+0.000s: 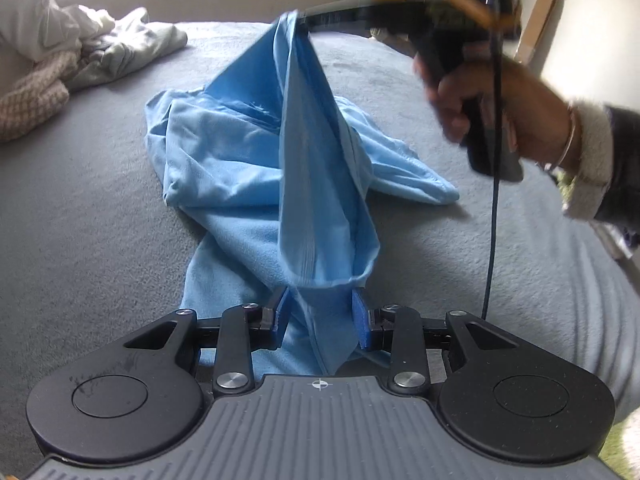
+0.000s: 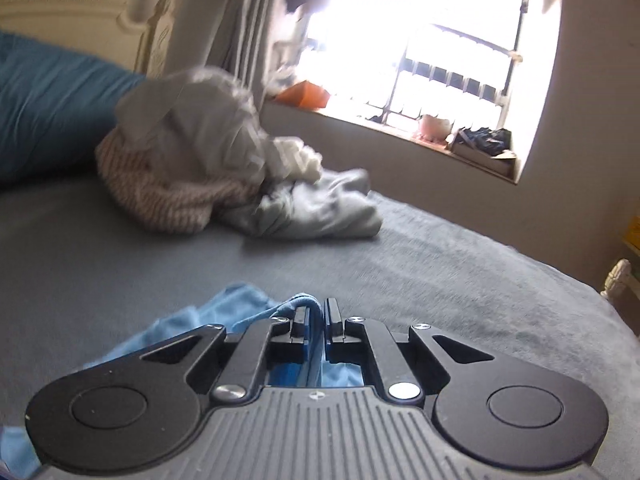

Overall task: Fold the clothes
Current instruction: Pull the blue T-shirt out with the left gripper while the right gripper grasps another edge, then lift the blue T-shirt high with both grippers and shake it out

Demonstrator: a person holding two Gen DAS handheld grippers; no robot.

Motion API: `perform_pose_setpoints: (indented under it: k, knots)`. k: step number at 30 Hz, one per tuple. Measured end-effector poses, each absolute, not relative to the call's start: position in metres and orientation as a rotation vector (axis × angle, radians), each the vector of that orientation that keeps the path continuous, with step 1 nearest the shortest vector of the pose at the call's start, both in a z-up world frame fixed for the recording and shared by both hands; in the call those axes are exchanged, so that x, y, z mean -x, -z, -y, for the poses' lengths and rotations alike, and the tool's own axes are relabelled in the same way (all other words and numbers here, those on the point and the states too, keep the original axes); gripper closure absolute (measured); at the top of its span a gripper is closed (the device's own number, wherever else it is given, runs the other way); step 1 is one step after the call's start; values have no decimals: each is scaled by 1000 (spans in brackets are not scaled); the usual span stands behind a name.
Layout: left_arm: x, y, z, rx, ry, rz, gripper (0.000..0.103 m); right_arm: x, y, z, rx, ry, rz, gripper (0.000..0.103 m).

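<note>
A light blue garment (image 1: pixel 240 168) lies crumpled on the grey bed cover (image 1: pixel 80 220). One part of it is pulled up into a taut ridge between my two grippers. My left gripper (image 1: pixel 320 316) is low and near, its blue pads closed on a bunched end of the cloth. My right gripper (image 1: pixel 304 20) is raised at the far end, held by a person's hand (image 1: pixel 500 104), and pinches the garment's top corner. In the right wrist view the right gripper (image 2: pixel 318 320) is shut on a thin hem of the blue garment (image 2: pixel 240 312).
A heap of other clothes (image 1: pixel 60 60), white, pale green and striped knit, sits at the bed's far left, also seen as a pile of clothes (image 2: pixel 192 168). A teal pillow (image 2: pixel 48 112) lies behind it. A bright window (image 2: pixel 420 60) with a cluttered sill is beyond.
</note>
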State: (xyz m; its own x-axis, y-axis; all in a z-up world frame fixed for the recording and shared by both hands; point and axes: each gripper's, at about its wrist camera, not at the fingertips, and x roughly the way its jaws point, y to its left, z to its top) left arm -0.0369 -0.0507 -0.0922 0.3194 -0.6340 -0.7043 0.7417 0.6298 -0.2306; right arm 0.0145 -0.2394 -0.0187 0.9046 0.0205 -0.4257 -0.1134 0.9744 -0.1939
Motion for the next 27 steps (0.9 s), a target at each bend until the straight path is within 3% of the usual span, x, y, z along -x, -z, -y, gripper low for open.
perform_pose_setpoints:
  k: [11,21,27]
  knots:
    - [47,89,62,-229,895,-753,71,2,-27,262,102,6,-317,98]
    - [28,72,42,-100,784,-707,98,27,-57,281,80,74,-227,98]
    - [13,35,22,-15,699,-575,102,45,-82,293,71,133,-144,99]
